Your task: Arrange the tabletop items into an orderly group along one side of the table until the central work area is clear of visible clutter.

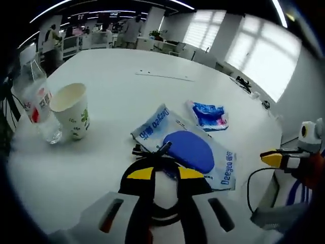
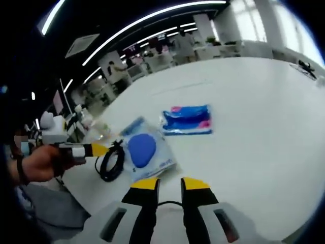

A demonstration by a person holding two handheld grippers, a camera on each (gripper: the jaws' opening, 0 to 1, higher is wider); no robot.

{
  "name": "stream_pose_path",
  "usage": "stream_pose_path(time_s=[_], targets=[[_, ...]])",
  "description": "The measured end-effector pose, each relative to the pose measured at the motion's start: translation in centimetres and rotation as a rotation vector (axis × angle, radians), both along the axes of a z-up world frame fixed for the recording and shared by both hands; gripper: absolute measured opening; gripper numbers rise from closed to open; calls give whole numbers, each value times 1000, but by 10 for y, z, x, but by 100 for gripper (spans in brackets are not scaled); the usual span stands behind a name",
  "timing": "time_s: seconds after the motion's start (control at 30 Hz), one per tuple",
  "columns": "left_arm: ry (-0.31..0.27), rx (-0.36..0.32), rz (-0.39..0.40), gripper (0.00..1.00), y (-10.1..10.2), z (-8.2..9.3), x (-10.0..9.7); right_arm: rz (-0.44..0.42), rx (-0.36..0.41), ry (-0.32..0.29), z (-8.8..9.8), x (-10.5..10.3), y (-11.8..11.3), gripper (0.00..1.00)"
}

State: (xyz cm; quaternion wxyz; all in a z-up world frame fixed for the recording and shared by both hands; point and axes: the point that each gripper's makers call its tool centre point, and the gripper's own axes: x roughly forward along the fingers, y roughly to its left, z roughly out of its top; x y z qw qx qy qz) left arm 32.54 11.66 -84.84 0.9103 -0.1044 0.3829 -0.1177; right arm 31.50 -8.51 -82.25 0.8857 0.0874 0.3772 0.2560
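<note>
My left gripper (image 1: 163,158) has its jaws drawn together on a black cable (image 1: 139,150) at the near edge of a white-and-blue packet (image 1: 188,150) printed with a blue oval. A small blue-and-pink pouch (image 1: 209,116) lies just beyond it. At the left stand a paper cup (image 1: 71,109) and a clear bottle (image 1: 35,101) with a red label. In the right gripper view, the cable (image 2: 111,162) loops beside the packet (image 2: 144,150), touching the left gripper (image 2: 96,149). The pouch (image 2: 187,120) lies farther out. My right gripper (image 2: 170,182) is shut and holds nothing; it hovers at the right (image 1: 271,158).
The white table (image 1: 152,66) stretches far back, with a thin pale strip (image 1: 165,75) lying on it. Its edge (image 1: 277,137) runs close on the right. A hand (image 2: 40,162) holds the left gripper. Desks, chairs and people stand beyond the table, below bright windows.
</note>
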Motion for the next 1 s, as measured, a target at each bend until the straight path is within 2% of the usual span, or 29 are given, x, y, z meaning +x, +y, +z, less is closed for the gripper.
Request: stream_pose_path(time_s=[0.13,0.37,0.57,0.67,0.83,0.93,1.0], targets=[[24,10,-21,12,0,-6,-7,18,-2,14,-3,-5,9,14],[43,-12,-17,12,1,-15,-24,33,8,27,-7,-6,20,14],[56,-16,-32,11,-4,-21,-35,30,38,28,-4,-18,35,14],[56,-14,-55,10,-7,-21,-39,55,41,31,-4,-28,44,14],[56,-10,-80,9,-8,-21,-42,82,42,52,-11,-36,52,15],[53,7,-97,8,-10,-20,-46,95,44,60,-12,-40,57,15],[46,52,-131,7,-9,-21,-48,101,45,62,-12,-41,59,15]])
